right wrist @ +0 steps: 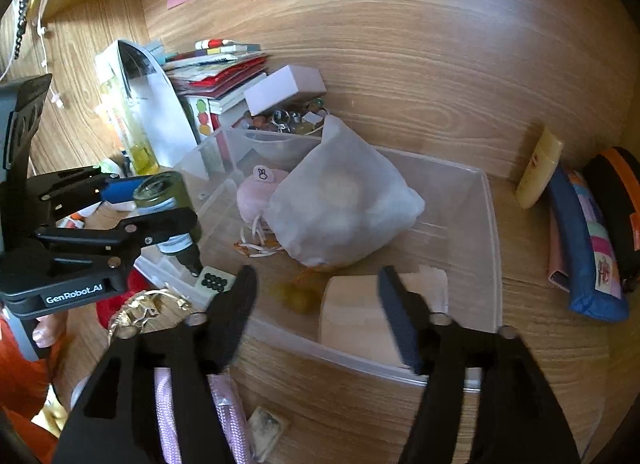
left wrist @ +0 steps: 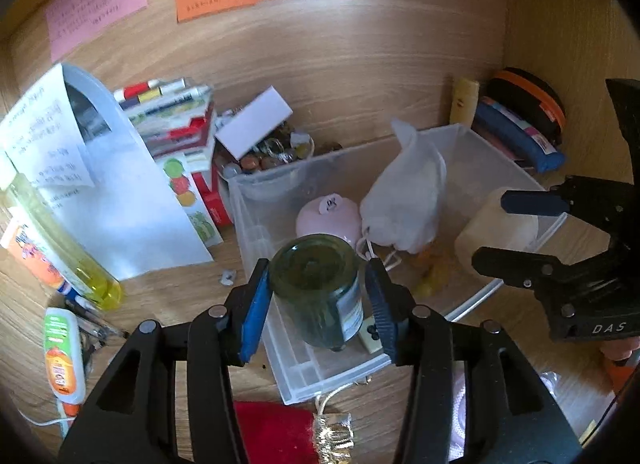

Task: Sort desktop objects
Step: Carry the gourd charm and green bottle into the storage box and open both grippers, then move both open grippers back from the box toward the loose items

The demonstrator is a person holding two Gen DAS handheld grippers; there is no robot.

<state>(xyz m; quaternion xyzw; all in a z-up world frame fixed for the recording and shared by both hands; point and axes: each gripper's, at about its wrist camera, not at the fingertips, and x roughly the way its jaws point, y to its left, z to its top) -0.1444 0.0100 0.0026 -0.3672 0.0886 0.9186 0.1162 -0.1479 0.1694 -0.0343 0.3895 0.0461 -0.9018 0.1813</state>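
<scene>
A clear plastic bin (left wrist: 246,208) (right wrist: 491,248) holds a white drawstring pouch (left wrist: 408,200) (right wrist: 344,208), a pink plush piece (left wrist: 328,220) (right wrist: 254,194) and a cream jar (left wrist: 492,236) (right wrist: 352,320). My left gripper (left wrist: 318,264) (right wrist: 164,202) brackets a dark green glass bottle (left wrist: 316,284) (right wrist: 160,192) at the bin's near left corner. The bottle is tilted with its neck down inside the bin. Its left side meets one pad, and a sliver of gap shows at the other. My right gripper (right wrist: 318,270) (left wrist: 490,230) stands open astride the cream jar, clear of it.
Behind the bin on the left are stacked books (left wrist: 176,120), a white box (left wrist: 256,120) over a bowl of beads, and a paper sheet (left wrist: 104,184). A yellow bottle (left wrist: 64,240) and glue tube (left wrist: 62,356) lie left. A blue pencil case (right wrist: 588,248) lies right, a red pouch (left wrist: 272,432) in front.
</scene>
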